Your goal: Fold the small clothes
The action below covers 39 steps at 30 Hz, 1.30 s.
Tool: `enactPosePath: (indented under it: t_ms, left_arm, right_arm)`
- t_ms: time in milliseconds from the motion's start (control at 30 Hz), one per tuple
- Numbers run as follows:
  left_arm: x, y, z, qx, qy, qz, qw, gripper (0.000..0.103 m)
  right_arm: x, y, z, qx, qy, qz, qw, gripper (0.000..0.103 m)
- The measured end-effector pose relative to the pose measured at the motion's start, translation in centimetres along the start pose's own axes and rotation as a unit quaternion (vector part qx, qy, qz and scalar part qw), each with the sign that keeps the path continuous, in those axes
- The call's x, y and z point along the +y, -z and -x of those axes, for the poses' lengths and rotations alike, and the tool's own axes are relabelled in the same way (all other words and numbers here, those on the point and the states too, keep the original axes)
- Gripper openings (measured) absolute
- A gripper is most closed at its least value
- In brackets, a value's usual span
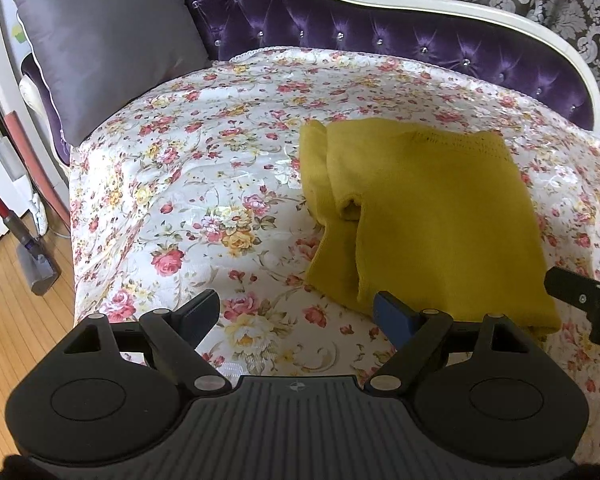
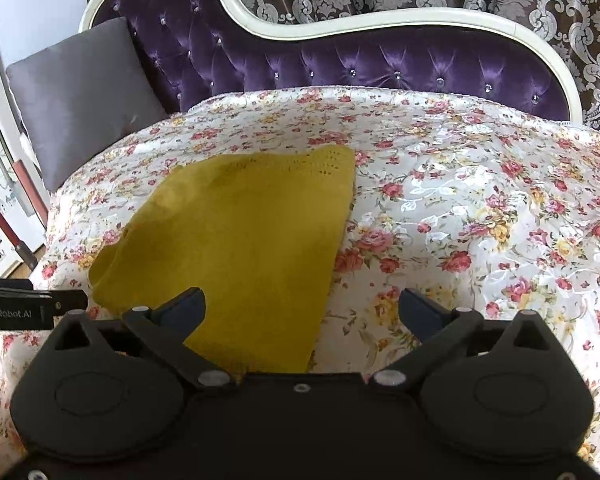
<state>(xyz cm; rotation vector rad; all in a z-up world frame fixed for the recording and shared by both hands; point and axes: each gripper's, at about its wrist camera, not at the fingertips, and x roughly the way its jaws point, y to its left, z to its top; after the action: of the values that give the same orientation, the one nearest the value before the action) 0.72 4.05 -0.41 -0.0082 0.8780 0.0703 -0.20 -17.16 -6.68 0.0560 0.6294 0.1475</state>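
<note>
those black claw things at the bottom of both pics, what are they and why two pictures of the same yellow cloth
They are two hand-held grippers, one in each of a person's hands, each with a camera looking along its fingers. One picture comes from the left gripper, the other from the right gripper. Both are open and hold nothing. The yellow knitted garment, partly folded, lies on a floral cover over a purple sofa, with a grey cushion at one end.

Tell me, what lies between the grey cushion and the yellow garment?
Only flowered bedspread lies between the grey cushion and the yellow garment; the left wrist view shows it best.
</note>
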Motion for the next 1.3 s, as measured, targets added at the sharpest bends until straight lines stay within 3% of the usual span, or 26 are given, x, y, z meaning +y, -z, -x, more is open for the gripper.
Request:
enactPosePath:
  t_ms: [767,1300]
  left_arm:
    - [0.16,-0.24,-0.52,0.01,0.028,0.018,0.9994,0.084]
    - [-0.32,-0.48,-0.32,0.004,0.019,0.006,0.9998,0.084]
  right_arm:
    - [0.45,-0.59,0.27,0.0,0.004,0.016,1.0,0.103]
    - [0.75,-0.68,0.19,-0.001,-0.001,0.016,1.0,0.103]
